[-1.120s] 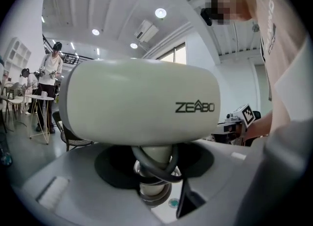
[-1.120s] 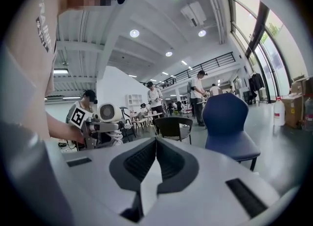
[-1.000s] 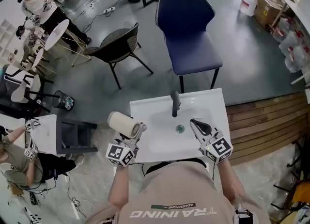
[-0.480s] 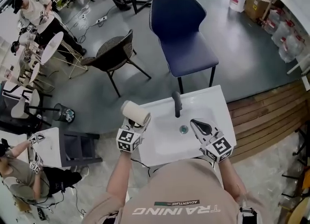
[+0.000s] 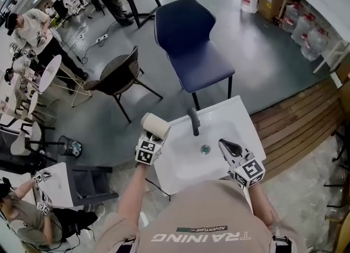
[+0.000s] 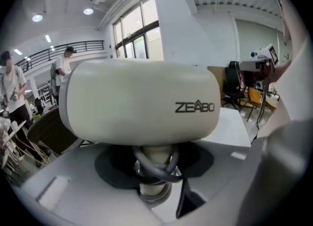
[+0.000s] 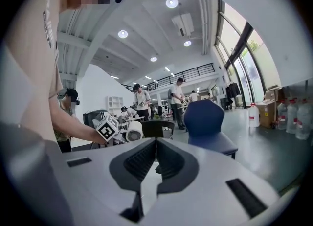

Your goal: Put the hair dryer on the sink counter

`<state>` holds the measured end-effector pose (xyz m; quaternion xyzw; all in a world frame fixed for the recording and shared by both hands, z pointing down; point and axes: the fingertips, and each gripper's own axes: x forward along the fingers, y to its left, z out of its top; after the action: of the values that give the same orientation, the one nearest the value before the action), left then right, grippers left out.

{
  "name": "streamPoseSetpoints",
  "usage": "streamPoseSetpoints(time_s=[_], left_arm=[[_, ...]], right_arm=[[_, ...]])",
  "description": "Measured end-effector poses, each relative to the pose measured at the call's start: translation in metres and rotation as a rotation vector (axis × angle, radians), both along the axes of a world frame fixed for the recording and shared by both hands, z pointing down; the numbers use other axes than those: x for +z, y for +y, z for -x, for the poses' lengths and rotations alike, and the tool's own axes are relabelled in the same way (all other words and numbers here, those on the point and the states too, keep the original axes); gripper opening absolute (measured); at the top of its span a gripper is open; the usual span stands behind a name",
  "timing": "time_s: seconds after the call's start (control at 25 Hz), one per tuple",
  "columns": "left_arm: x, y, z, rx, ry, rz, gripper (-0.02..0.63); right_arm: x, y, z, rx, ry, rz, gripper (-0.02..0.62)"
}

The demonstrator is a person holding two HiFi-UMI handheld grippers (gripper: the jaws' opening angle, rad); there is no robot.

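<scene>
Holding the hair dryer (image 5: 155, 125) at the sink counter's (image 5: 239, 116) left edge.
Left gripper (image 5: 153, 137) clamps the dryer's handle, cord wound round it, jaws standing wide around that grip; the cream barrel lies crosswise above the jaws, over the counter's left rim, contact with the counter not discernible. Right gripper (image 5: 229, 148) is empty, jaws closed together, over the basin's right side, right of the faucet (image 5: 193, 121).

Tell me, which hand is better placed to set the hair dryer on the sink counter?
Left. The left gripper grips the hair dryer by its handle, at the sink counter's left edge; the right gripper is shut, empty.
</scene>
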<state>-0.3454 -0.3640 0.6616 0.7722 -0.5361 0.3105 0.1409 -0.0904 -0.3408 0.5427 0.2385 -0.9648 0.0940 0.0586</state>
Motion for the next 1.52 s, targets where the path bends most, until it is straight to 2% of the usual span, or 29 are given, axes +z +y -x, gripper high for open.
streamPoseSetpoints(time_s=[0.12, 0.36, 0.52, 0.68, 0.96, 1.2, 1.52], left_arm=[[0.024, -0.008, -0.006, 0.070, -0.100, 0.103, 0.209], [0.062, -0.033, -0.026, 0.179, -0.193, 0.234, 0.209], [0.086, -0.047, -0.039, 0.238, -0.235, 0.296, 0.209], [0.112, -0.051, -0.043, 0.260, -0.270, 0.371, 0.209], [0.146, -0.045, -0.044, 0.333, -0.334, 0.497, 0.210], [0.163, -0.040, -0.039, 0.359, -0.342, 0.553, 0.210], [0.182, -0.040, -0.045, 0.432, -0.408, 0.604, 0.210]], right_arm=[[0.004, 0.003, -0.010, 0.026, 0.006, 0.005, 0.006], [0.008, 0.002, -0.027, 0.107, -0.013, 0.021, 0.006], [0.010, 0.004, -0.041, 0.143, 0.002, 0.032, 0.006], [0.013, 0.003, -0.052, 0.161, 0.017, 0.037, 0.006], [0.009, 0.001, -0.053, 0.154, 0.029, 0.030, 0.006], [0.015, 0.004, -0.045, 0.140, 0.044, 0.035, 0.006], [0.021, 0.003, -0.043, 0.138, 0.055, 0.052, 0.006]])
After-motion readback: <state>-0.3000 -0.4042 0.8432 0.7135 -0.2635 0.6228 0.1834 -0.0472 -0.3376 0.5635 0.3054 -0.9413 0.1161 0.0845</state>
